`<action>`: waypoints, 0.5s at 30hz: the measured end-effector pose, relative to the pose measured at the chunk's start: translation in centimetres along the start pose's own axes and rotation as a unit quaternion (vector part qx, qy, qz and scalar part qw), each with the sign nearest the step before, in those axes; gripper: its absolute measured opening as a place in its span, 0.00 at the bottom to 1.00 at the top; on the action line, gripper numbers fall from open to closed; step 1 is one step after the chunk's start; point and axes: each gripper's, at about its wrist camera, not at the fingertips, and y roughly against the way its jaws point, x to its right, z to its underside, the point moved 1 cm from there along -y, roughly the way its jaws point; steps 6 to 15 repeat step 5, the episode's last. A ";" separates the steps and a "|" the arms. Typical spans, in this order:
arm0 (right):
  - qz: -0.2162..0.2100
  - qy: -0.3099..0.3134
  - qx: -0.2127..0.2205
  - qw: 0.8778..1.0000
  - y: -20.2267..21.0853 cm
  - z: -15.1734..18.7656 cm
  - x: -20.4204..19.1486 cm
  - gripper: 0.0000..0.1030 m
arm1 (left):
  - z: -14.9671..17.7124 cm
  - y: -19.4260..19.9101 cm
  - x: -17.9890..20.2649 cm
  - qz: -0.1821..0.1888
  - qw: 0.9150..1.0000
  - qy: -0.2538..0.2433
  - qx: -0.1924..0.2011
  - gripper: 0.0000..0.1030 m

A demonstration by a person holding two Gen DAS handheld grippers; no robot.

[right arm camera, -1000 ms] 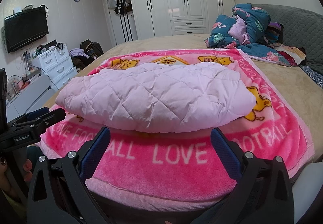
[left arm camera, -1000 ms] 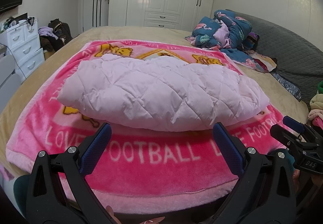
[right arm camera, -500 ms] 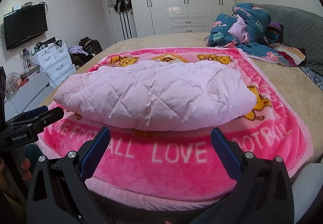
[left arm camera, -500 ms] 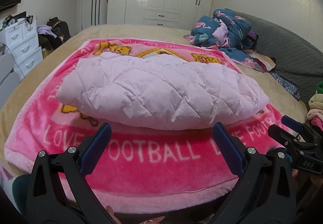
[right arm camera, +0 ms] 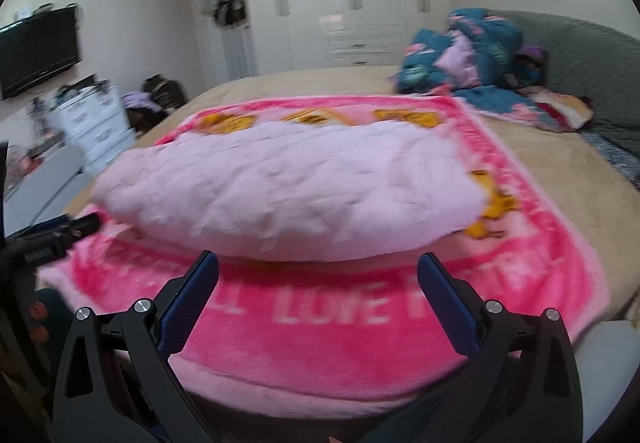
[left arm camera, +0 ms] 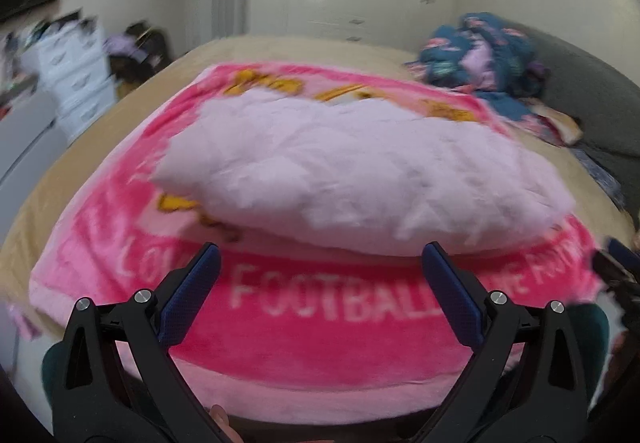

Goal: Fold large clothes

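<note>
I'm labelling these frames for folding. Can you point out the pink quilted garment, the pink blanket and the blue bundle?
pink quilted garment [right arm camera: 292, 195]: right wrist view, top middle.
pink blanket [right arm camera: 348, 347]: right wrist view, near band.
blue bundle [right arm camera: 472, 55]: right wrist view, middle of heap.

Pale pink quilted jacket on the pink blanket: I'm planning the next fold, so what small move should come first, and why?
Probably bring both open tools forward to the near edge of the pale pink quilted jacket. The left tool and right tool hold nothing and sit short of it over the pink fleece blanket, while the jacket lies as a puffy, bulging bundle.
</note>
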 end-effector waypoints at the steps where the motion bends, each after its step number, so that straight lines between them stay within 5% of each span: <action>1: 0.030 -0.012 0.006 0.999 0.2 0.0 2.4 0.96 | -0.7 -0.9 -2.2 -0.008 1.000 0.016 -0.013 0.91; 5: 0.172 -0.105 0.006 0.979 1.1 1.9 14.6 0.96 | -3.7 -3.5 -11.8 -0.080 0.993 0.078 -0.022 0.91; 15: 0.172 -0.105 0.006 0.979 1.1 1.9 14.6 0.96 | -3.7 -3.5 -11.8 -0.080 0.993 0.078 -0.022 0.91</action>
